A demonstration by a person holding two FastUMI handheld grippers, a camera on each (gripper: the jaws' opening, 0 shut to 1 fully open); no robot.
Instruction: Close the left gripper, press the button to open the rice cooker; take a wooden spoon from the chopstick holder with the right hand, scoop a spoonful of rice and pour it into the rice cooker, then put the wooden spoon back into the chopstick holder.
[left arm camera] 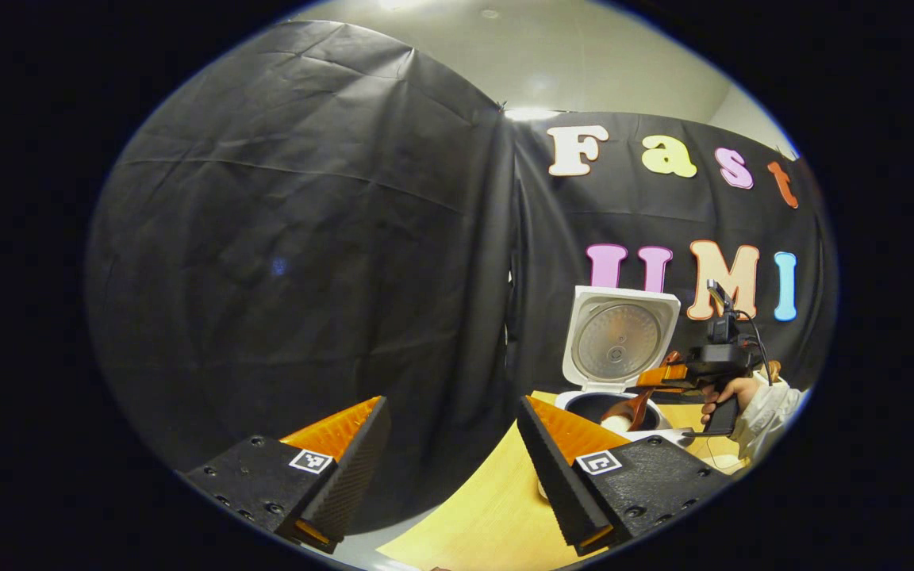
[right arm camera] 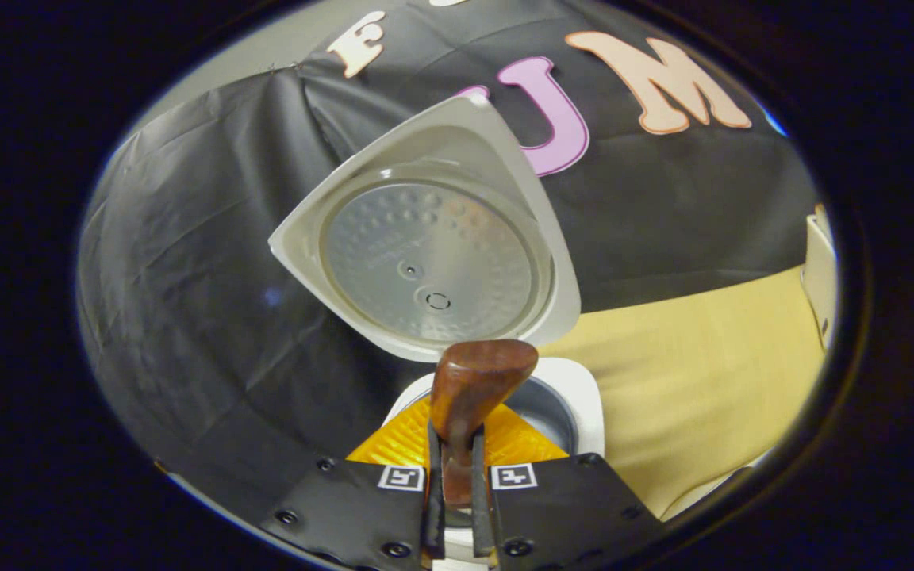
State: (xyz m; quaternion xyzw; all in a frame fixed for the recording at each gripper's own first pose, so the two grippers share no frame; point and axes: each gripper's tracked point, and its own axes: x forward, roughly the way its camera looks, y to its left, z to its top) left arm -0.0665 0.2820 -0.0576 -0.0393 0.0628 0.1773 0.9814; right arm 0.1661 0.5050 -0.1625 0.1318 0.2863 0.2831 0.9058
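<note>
L gripper (left arm camera: 453, 468): jaws stood wide, nothing between them, held off the tabletop (left arm camera: 497, 507) edge w/ booth wall behind. In left gripper view, cooker (left arm camera: 612, 396) sat at approx 3–4 o'clock, lid (left arm camera: 620, 337) up and near vertical, inner plate facing camera. R gripper (left arm camera: 659, 379) seen beyond it at 3 o'clock, held by a hand (left arm camera: 731, 394) w/ light sleeve, spoon (left arm camera: 635, 411) bowl down at the pot mouth.

R gripper (right arm camera: 457, 507): jaws narrow, both fingers pressed on spoon (right arm camera: 473, 396) handle; handle ran up from 6 o'clock toward centre. Right gripper view: cooker pot (right arm camera: 548, 408) opening just behind spoon, lid (right arm camera: 433, 262) open above at 12 o'clock. Tabletop (right arm camera: 703, 388) at 3–4 o'clock. Rice on spoon: cannot tell. White object (right arm camera: 819, 274) at the 3 o'clock edge, unidentified.
</note>
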